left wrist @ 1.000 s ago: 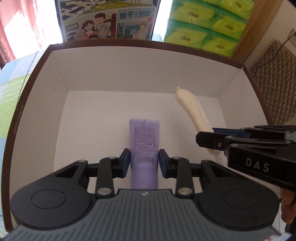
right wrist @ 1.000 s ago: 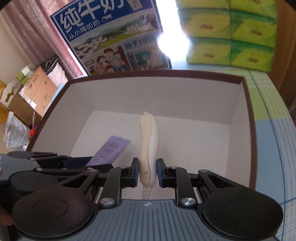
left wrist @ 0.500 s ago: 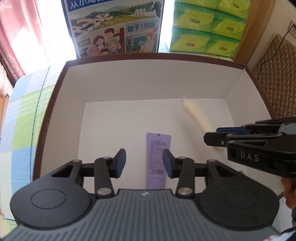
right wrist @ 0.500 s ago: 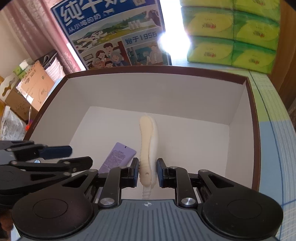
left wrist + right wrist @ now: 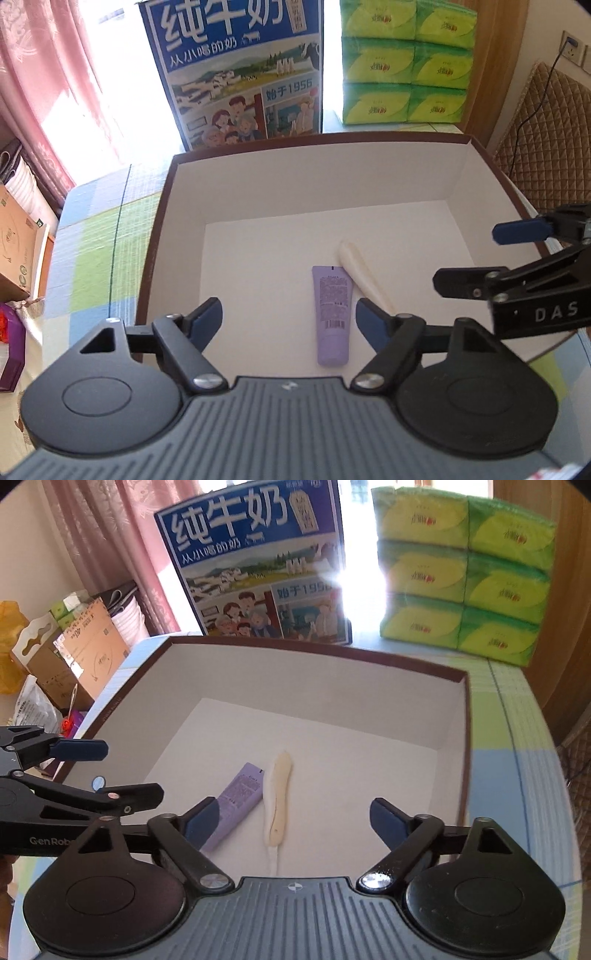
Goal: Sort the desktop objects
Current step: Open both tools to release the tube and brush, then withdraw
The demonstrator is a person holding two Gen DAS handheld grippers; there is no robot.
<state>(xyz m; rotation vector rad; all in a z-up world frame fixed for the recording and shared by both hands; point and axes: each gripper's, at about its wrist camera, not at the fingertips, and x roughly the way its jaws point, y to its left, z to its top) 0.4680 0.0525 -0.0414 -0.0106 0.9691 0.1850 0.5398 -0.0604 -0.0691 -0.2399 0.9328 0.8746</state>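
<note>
A purple tube [image 5: 331, 314] and a cream-white comb-like object [image 5: 365, 276] lie side by side on the floor of a brown-rimmed white box [image 5: 258, 188]. They also show in the right wrist view, the purple tube [image 5: 236, 800] and the cream object [image 5: 279, 797] in the box [image 5: 466, 738]. My left gripper [image 5: 289, 318] is open and empty, raised above the box's near edge. My right gripper [image 5: 293, 821] is open and empty above the box. Each gripper shows at the edge of the other's view.
A blue milk carton [image 5: 240, 70] and stacked green tissue packs [image 5: 406, 62] stand behind the box. The table has a green and blue checked cloth [image 5: 92, 251]. Cardboard boxes [image 5: 85, 653] and clutter sit at the left. A quilted chair back [image 5: 543, 129] is at the right.
Both grippers opened and let go, the left of the purple tube, the right of the cream object. Both pulled up and back from the box. The two objects now lie on its floor.
</note>
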